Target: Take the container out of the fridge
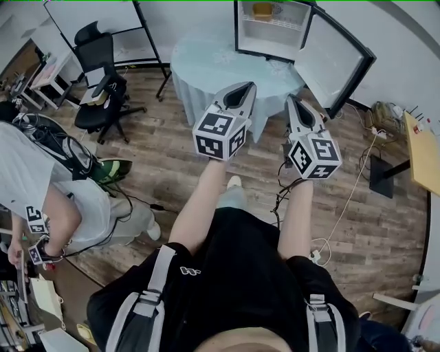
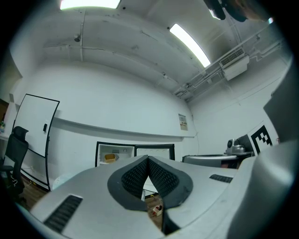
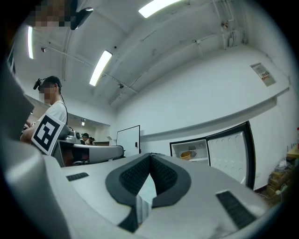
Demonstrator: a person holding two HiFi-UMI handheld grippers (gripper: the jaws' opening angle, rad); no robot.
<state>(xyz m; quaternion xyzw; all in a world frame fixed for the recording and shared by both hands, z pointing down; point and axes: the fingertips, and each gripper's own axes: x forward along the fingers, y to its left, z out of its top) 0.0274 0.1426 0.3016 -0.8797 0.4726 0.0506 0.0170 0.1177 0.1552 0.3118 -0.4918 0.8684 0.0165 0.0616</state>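
Within the open fridge (image 1: 330,58): one yellow container (image 1: 262,9), shelved. Before the fridge: left gripper (image 1: 242,89), right gripper (image 1: 293,102), jaws together, empty.

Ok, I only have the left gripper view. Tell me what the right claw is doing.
Observer: The right claw is shut, with nothing in it.
Operator: Now describe the floor ahead.
Observer: A white cable trails across the floor, right of the table.
Operator: Check the left side too.
Observer: A person sits or crouches there, near the chair.
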